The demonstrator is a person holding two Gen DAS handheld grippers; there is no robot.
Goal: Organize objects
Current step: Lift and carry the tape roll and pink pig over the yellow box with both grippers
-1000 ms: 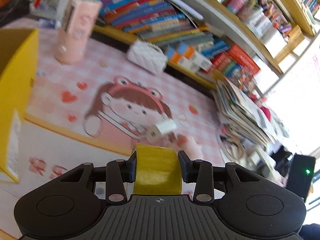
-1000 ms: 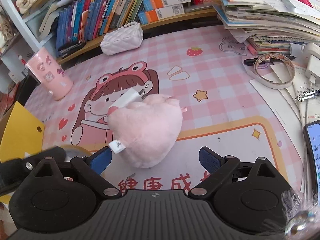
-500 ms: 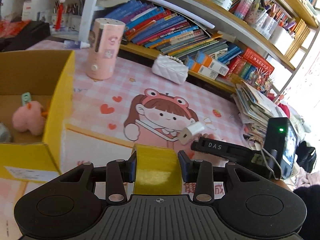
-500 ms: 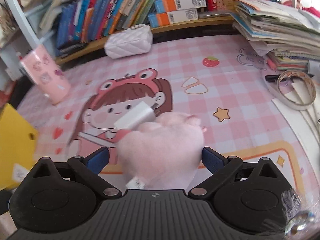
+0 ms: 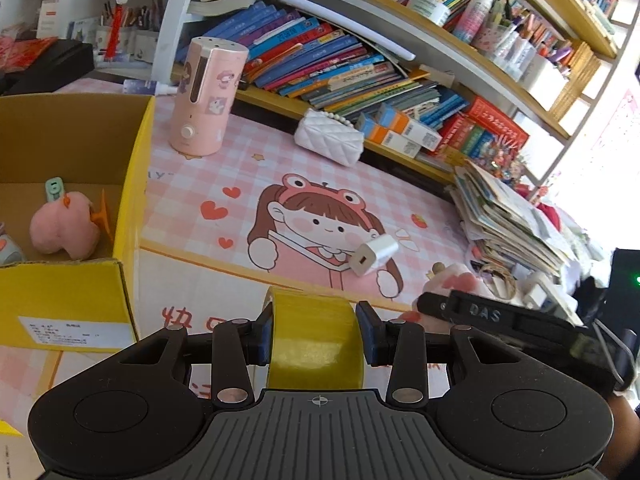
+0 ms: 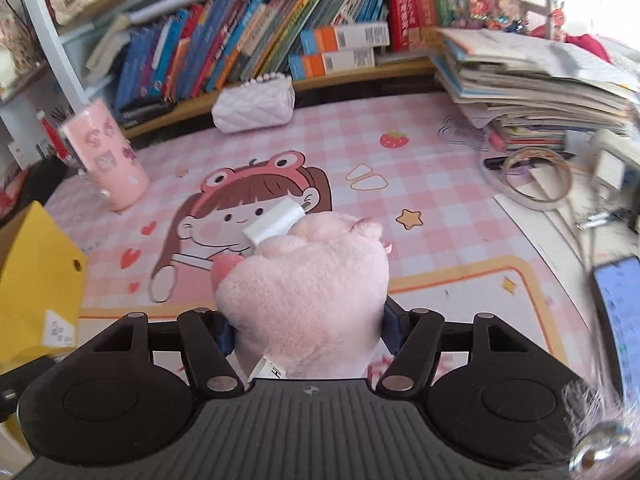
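Mid-gathering: our left gripper [image 5: 316, 334] clamps a yellow tape roll [image 5: 316, 340] near the yellow cardboard box [image 5: 132, 216] at left, our right gripper [image 6: 308, 326] closes on the pink plush paw [image 6: 308, 276]; both need carrying to the box.

Each handheld tool is built the same: a black ribbed plastic housing at 6 o'clock, flanked by two round black domes with recessed discs. A small crosshair mark is printed at the housing's 12 o'clock edge. Black linkage bars, pinned with silver screws, carry blue rubber pads [image 5: 265, 336] on the left gripper [image 5: 316, 334] and right gripper [image 6: 308, 330]. White "DAS" lettering is seen on the right tool's side.
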